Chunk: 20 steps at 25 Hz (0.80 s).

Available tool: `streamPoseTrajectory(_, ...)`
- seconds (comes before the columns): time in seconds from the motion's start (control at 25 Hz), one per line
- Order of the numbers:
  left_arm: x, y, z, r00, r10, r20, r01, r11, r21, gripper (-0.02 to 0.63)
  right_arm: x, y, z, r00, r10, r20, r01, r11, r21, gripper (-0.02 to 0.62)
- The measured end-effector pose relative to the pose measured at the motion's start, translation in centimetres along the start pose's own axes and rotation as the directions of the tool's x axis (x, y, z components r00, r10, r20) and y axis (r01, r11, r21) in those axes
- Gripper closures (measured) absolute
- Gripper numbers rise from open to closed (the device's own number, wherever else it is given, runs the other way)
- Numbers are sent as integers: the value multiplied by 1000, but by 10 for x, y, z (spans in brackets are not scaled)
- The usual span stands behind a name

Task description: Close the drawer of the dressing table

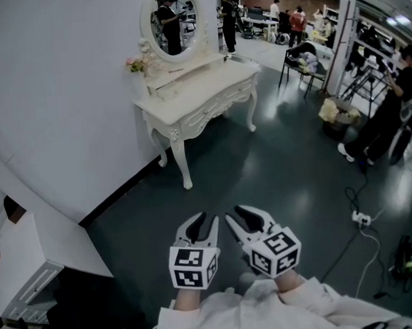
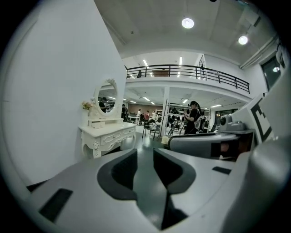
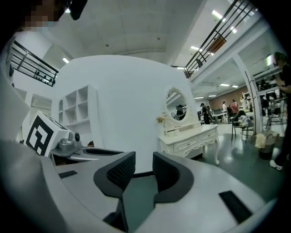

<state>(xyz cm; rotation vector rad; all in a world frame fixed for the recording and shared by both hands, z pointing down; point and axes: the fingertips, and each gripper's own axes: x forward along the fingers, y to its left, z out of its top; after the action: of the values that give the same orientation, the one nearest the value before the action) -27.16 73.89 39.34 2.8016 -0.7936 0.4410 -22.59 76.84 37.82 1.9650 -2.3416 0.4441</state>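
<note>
Head view: we stand well apart from the dressing table (image 1: 211, 80), which sits against the white wall (image 1: 63, 99) across a stretch of dark floor (image 1: 276, 170), with an oval mirror (image 1: 171, 20) and a small bunch of flowers (image 1: 136, 64) on top. The left gripper (image 1: 199, 222) and right gripper (image 1: 238, 214) are held low, side by side in front of the body and aimed toward the table; we judge this a carrying pose for the walk over, nothing yet within reach. Each gripper's own view shows its jaws spread, with only floor in the gap and nothing pinched. That probably suits a push on a drawer front. The drawer (image 3: 172, 132) is hard to pick out from here. A small one under the mirror seems to stick out a little, but we cannot be sure. The only print we see is the black-and-white square patterns on the marker cubes (image 1: 193, 267); no words or brands are readable.
</note>
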Motion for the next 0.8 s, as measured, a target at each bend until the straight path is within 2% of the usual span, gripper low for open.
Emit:
streamPoseTrajectory(0.16,5,13,-2,1000,26,-3,-26,999,-21,476,11,-2,-2,1000,-4,-21,4,1000,-1,497)
streamPoseTrajectory(0.52,49,47,-3,999,51,-19,-52,997,-54,474,62,-32,-10,997,45,-68,-44,999,15,485)
streamPoseTrajectory(0.8,109,84,28,996,86,-22,-87,995,-40,474,123,-78,15,993,91,-71,-90,996,15,471)
